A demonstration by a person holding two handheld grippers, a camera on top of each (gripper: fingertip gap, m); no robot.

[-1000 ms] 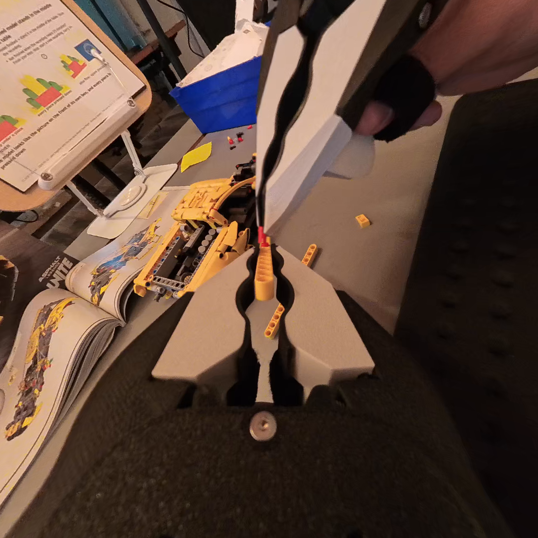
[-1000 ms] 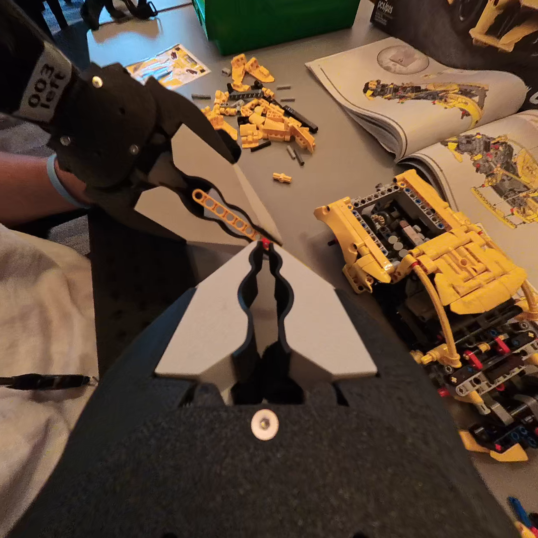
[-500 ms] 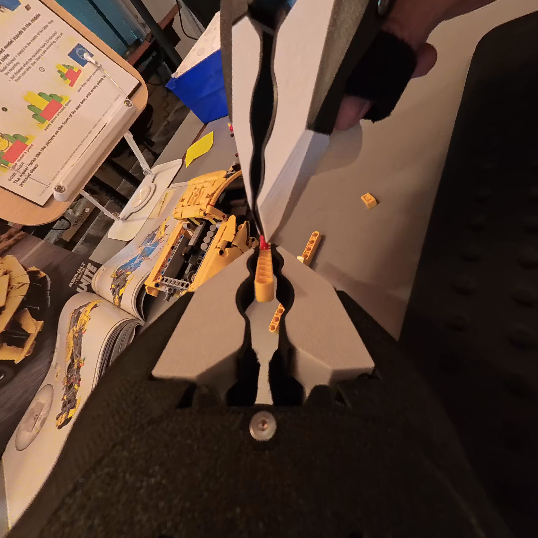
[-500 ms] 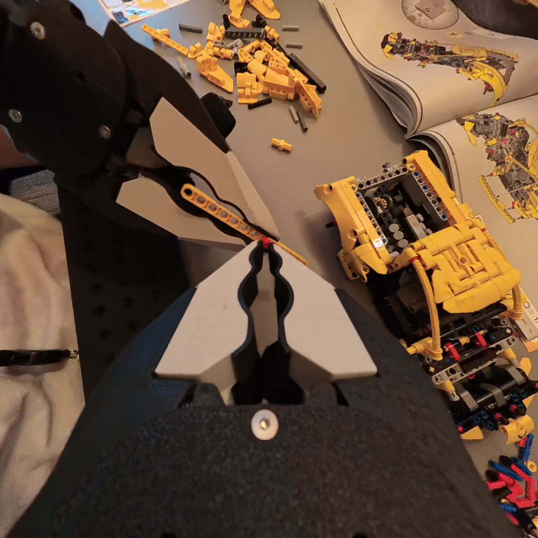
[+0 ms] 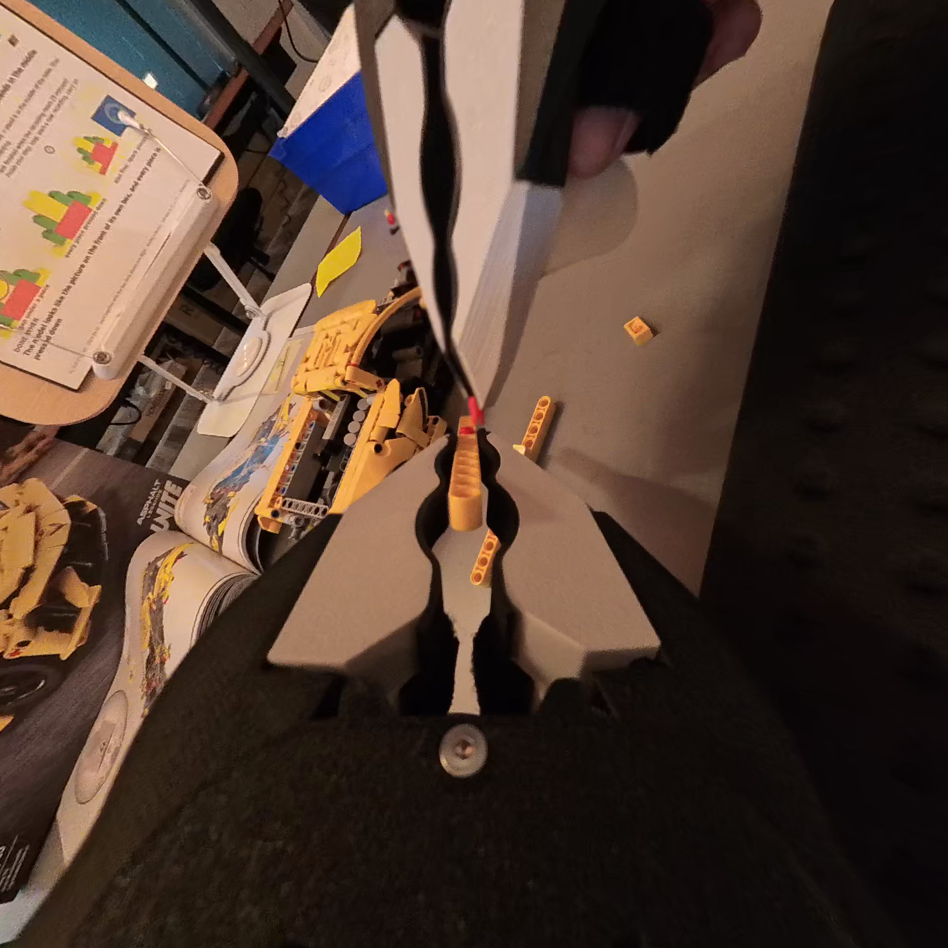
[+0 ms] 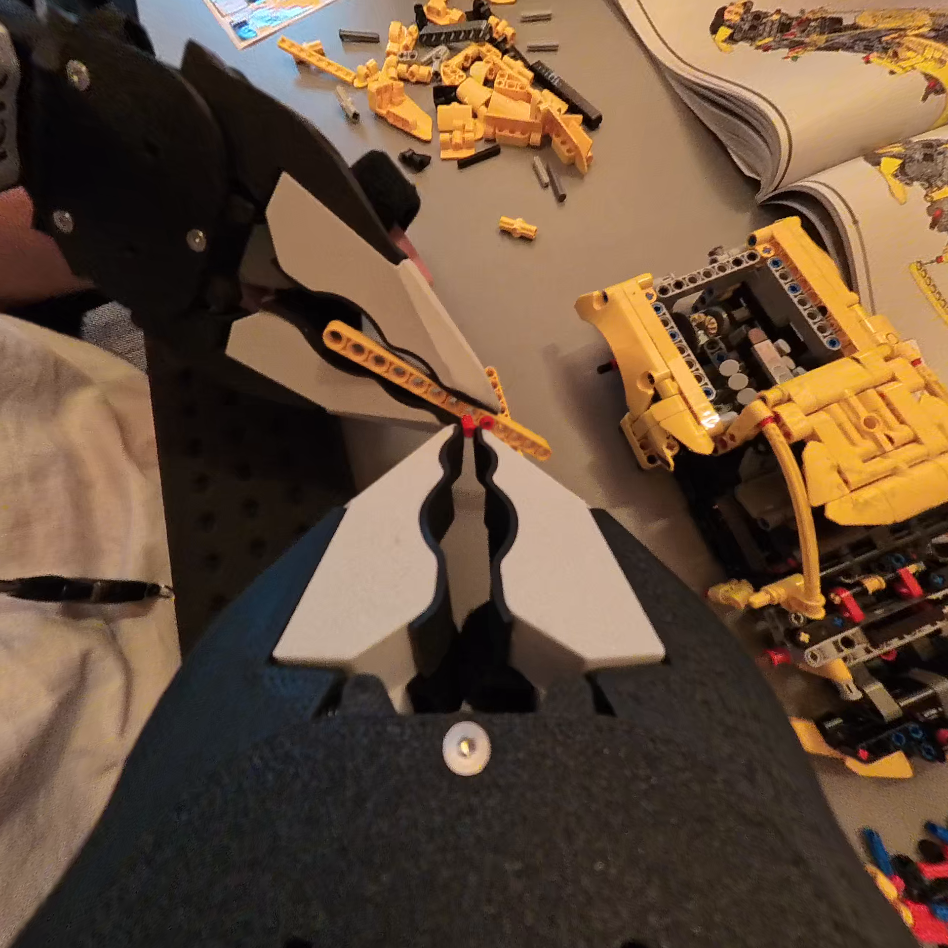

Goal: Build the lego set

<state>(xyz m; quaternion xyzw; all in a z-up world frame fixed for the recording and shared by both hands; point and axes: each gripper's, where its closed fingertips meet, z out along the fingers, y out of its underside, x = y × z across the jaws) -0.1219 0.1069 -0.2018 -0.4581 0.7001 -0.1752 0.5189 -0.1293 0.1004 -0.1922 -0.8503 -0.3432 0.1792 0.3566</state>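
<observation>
My left gripper (image 5: pixel 464 440) is shut on a long yellow beam with holes (image 5: pixel 466 492), held edge-up. In the right wrist view the beam (image 6: pixel 390 367) sticks out past the left gripper (image 6: pixel 485 408). My right gripper (image 6: pixel 468 432) is shut on a small red pin (image 6: pixel 467 423), and its tip is against the beam. A second red pin (image 6: pixel 487 421) sits in the beam beside it. In the left wrist view the right gripper (image 5: pixel 472 402) comes down from above, tip to tip with the left. The part-built yellow car model (image 6: pixel 800 410) lies to the right on the table.
A pile of loose yellow and black pieces (image 6: pixel 487 102) lies at the far side. An open instruction booklet (image 6: pixel 821 77) and the set's box (image 5: pixel 51 564) lie beyond the model. Two short yellow beams (image 5: pixel 537 426) lie under the grippers. A blue bin (image 5: pixel 333 149) and a stand with a printed sheet (image 5: pixel 102 231) are behind. The tips of both grippers are at nearly the same place.
Both grippers stay tip to tip and have shifted together. The beam now shows farther past the left gripper's tips, with the red pin against it. Both stay shut.
</observation>
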